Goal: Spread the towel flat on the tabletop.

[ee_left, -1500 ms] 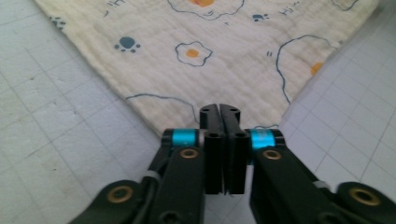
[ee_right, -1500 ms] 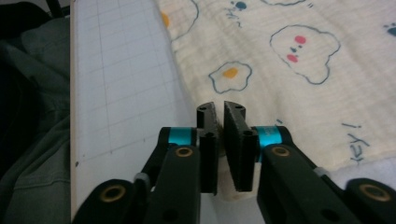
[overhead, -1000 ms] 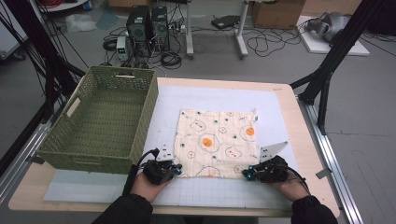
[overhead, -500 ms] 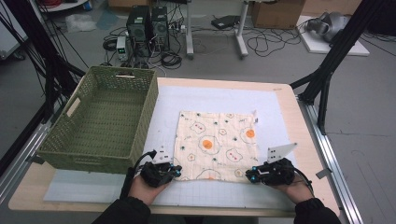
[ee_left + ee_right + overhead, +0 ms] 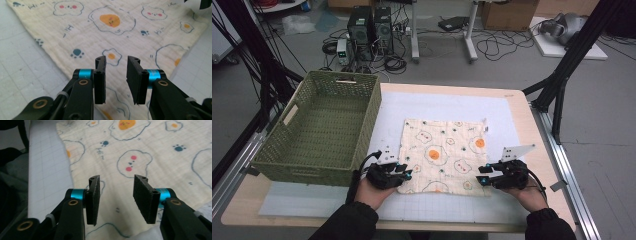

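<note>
Cloth flat at counter centre, basket at 9 o'clock. Both grippers have crept onto near corners: left gripper, right gripper, fingers parted, empty. Likely corner grasp next.

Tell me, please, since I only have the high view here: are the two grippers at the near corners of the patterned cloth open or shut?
Observer: Both are open. In the left gripper view, the left gripper has a clear gap between its jaws, with the cloth showing through it.
Operator: Thank you. Is the right one holding any fabric yet?
Observer: No. In the right gripper view, the right gripper has nothing between its jaws; the cloth lies flat beyond them.
Operator: What is printed on the cloth near the right gripper?
Observer: Just past its jaws there is a blue-outlined blob with red dots, and farther off a small blue paw print.
</note>
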The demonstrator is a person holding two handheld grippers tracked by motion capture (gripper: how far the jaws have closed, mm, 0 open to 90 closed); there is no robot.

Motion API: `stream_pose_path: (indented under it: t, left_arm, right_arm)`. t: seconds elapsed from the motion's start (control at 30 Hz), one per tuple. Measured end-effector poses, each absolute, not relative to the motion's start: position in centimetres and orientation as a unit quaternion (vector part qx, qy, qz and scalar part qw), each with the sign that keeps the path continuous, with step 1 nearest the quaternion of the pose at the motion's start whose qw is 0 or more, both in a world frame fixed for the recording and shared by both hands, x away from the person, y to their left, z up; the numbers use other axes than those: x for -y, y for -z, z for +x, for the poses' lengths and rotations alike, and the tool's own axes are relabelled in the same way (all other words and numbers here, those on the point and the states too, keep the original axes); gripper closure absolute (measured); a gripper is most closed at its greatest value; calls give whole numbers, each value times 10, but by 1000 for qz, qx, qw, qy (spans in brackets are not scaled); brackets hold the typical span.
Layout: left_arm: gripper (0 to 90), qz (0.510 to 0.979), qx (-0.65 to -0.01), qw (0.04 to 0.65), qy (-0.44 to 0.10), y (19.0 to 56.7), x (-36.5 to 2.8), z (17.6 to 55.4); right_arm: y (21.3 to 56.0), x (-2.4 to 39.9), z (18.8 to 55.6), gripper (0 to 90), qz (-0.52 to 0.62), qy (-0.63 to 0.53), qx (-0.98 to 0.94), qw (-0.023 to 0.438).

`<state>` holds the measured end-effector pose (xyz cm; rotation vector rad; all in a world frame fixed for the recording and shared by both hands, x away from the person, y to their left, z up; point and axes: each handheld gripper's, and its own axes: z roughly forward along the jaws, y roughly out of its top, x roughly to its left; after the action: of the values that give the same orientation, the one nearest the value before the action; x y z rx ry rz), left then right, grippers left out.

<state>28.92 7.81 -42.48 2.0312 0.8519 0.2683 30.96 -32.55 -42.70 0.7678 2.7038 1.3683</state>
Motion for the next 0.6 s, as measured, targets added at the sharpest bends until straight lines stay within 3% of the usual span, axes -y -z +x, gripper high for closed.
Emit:
stream_pose_path:
  t: [0.6]
  left_arm:
    - [667,804,-361,455,-128,405,-69,332]
  right_arm:
    - [411,323,354,486,271,-425,-863,34]
